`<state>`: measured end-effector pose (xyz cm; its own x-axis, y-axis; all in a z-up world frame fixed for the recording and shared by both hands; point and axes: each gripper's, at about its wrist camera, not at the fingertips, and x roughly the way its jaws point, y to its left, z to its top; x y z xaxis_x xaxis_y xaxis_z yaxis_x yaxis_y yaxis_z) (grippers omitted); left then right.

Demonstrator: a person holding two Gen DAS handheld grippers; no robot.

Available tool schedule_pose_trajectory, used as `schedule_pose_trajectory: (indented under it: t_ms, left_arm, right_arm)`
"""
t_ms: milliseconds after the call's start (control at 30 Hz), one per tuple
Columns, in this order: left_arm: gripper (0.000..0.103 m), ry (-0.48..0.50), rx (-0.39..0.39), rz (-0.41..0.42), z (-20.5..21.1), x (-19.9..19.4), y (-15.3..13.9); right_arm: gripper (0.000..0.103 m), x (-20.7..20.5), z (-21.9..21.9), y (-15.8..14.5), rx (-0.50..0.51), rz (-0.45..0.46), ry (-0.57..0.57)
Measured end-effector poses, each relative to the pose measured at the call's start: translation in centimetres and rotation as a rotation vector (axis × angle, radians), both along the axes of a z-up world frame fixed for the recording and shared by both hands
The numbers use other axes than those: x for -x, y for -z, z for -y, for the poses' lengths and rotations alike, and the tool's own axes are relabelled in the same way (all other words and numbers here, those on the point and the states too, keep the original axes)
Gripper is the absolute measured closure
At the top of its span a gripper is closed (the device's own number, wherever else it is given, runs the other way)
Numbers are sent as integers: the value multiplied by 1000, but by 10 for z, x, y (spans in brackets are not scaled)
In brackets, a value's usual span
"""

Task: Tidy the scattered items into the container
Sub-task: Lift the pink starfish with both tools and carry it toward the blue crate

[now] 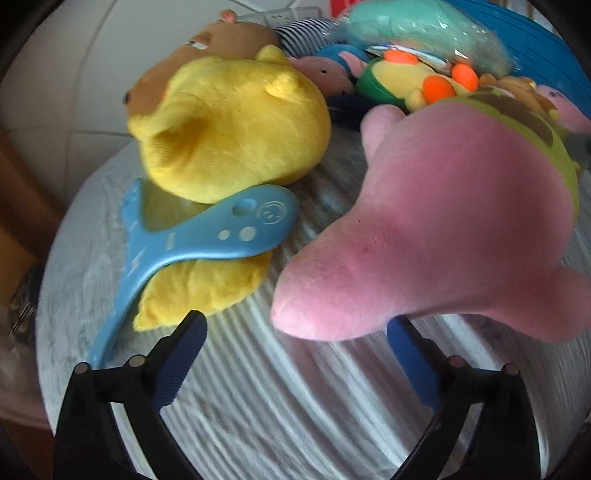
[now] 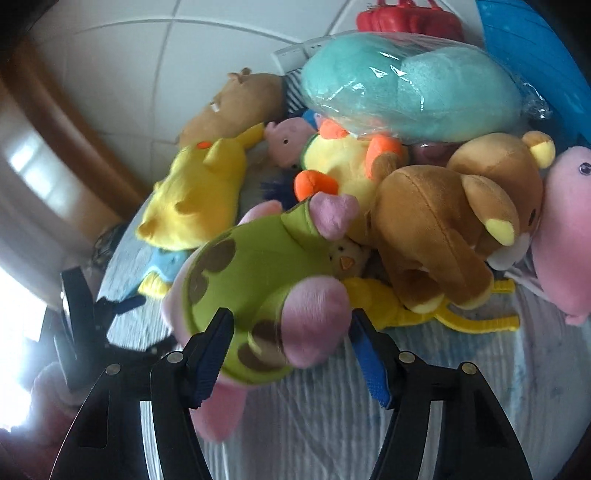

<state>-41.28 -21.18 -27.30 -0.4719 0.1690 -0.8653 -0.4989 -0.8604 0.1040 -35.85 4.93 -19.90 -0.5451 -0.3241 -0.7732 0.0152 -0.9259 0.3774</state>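
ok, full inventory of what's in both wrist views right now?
pink plush in green shirt: 1, pink and green, nearest, between the right gripper's fingers
yellow plush: 1, yellow, left on the table
blue plastic toy: 1, light blue, against the yellow plush
brown bears: 2, brown, right of centre
bagged plush: 1, teal, top of pile
duck plush: 1, yellow and orange, centre
yellow tongs: 1, under the bears
red bag: 1, far back
table: 1, whitish ribbed cover
left gripper: open, empty
right gripper: closed on the pink plush

Pink plush in green spotted shirt (image 2: 255,295), tilted, beside yellow plush (image 2: 195,199).
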Motion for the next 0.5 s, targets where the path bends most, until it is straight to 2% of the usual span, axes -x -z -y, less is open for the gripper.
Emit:
schedule_pose_trajectory:
  t_ms: [33,133,167,200,300,367,467,500]
  left_arm:
    - [3,28,-4,-5,-3,1,1]
    - [3,93,-2,-15,-14,6,5]
    - [3,126,10,-12,-20,9,9]
    - [3,151,26,-9,-25,13,14]
    - [4,171,15,-8,-32,19,20]
    - [16,155,-23,-16,-32,23,18]
    - [24,123,-74,-1,-23,24,15]
    - [27,113,-91,4,-20,25,13]
  right_arm:
    - [37,3,1,1,3,3,18]
    - [27,10,-2,6,9,16,70]
    - [21,12,-4,8,11,24,86]
    - [19,14,-6,10,17,31,100]
    - [14,20,-10,13,45,38,120]
    - [14,26,-12,15,50,34,131]
    - [14,36,-13,19,65,29,137]
    - [17,40,-12,19,74,23,133]
